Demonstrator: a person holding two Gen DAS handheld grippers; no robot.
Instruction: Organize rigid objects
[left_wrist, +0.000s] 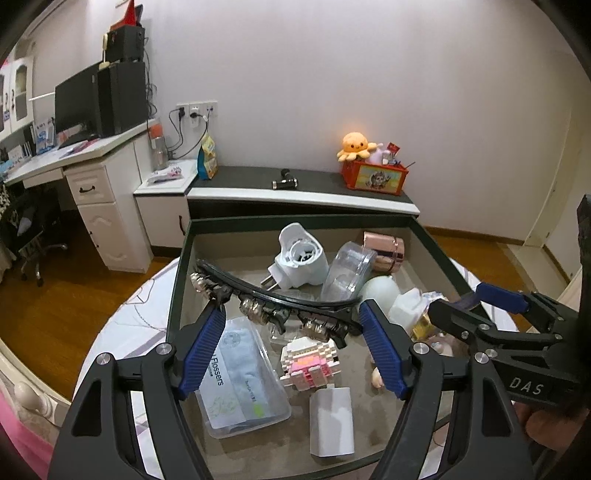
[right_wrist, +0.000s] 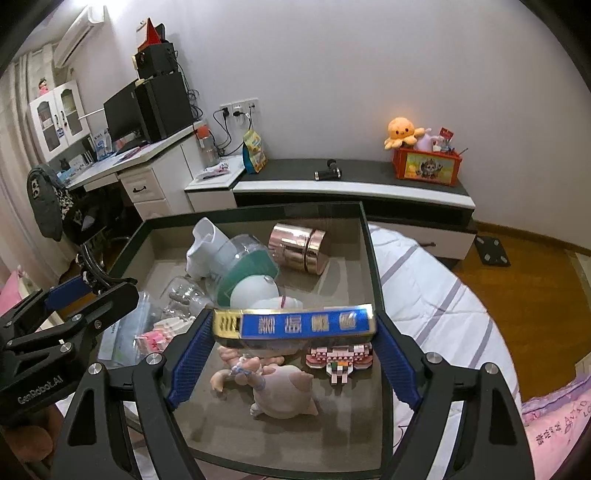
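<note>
Nearest the left wrist camera, the left tool (left_wrist: 291, 314) stands wide, its blue pads gripping the two ends of a black hair clip (left_wrist: 273, 295) studded with metallic beads, which spans the whole gap between the fingers. In the right wrist view the right tool (right_wrist: 293, 328) is likewise spread wide, clamped end to end on a long blue-and-gold box (right_wrist: 295, 323) with printed characters, held level across the fingers. Both held things hang above a dark-rimmed tray (left_wrist: 177, 280) with a grey-brown floor, which sits on a bed with a striped white cover (right_wrist: 436, 295). Under the clip lie a clear plastic case of flossers (left_wrist: 240, 380), a pink-and-white brick model (left_wrist: 310, 362) and a white rectangular block (left_wrist: 332, 421). Further back in the tray are a white plug-in device (left_wrist: 299, 258), a clear plastic container (left_wrist: 347, 269), a rose-gold cylinder (right_wrist: 299, 247) on its side and a white rounded object (right_wrist: 255, 291). Below the box rest a pale plush animal (right_wrist: 280, 387) and a second brick model (right_wrist: 340, 360), just beside each other. Beyond the bed, a low dark-topped cabinet (left_wrist: 303, 184) against the wall carries an orange box (left_wrist: 373, 177) with an orange octopus plush (left_wrist: 354, 146) on it, and a white desk (left_wrist: 74, 158) with a monitor stands to the left.
</note>
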